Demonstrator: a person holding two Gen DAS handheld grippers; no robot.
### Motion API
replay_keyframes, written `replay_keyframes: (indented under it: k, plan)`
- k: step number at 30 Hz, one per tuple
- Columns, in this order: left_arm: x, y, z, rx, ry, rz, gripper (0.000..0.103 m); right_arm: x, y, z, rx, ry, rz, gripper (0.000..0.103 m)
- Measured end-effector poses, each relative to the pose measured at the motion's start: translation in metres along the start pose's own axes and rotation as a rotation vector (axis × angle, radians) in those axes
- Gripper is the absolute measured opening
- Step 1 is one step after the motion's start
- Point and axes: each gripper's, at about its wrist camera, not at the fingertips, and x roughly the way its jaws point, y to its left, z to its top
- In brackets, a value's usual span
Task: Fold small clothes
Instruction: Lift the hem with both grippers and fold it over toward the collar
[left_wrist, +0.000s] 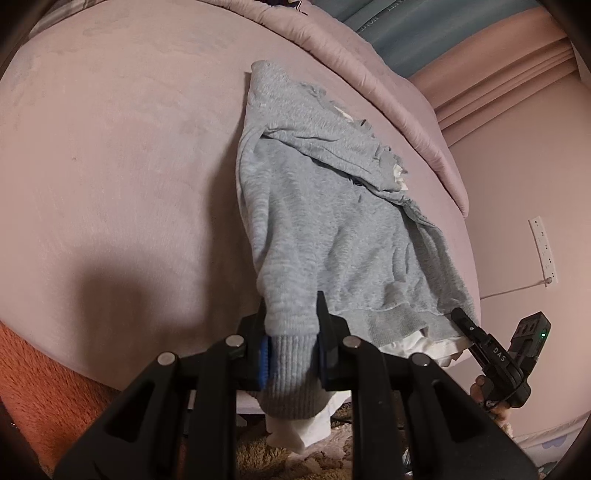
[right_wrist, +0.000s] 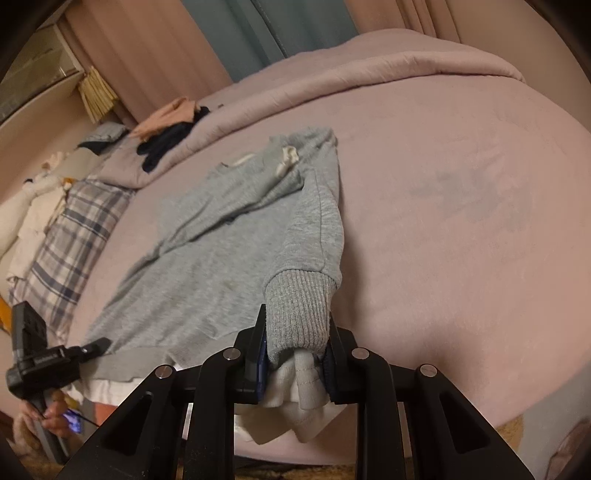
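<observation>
Both jaws are clamped narrow, my left gripper (left_wrist: 291, 354) and right gripper (right_wrist: 295, 354) each on one hem corner of the sweater (left_wrist: 325, 221) at lower centre of the bed (left_wrist: 110, 166), probably for folding upward.

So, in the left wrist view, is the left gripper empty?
No, the left gripper is closed on the ribbed hem of the grey sweatshirt, with the knit bunched between its fingers.
</observation>
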Motion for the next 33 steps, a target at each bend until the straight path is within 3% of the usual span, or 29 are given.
replay_keyframes:
  k: [14, 33]
  plan:
    - [-0.015, 0.006, -0.001, -0.027, 0.007, -0.014, 0.017, -0.014, -0.004, -0.001, 0.034, 0.000, 0.113, 0.024]
    - [-0.019, 0.004, 0.010, -0.004, 0.016, -0.017, 0.017, -0.030, -0.002, -0.006, 0.027, -0.012, 0.120, 0.024]
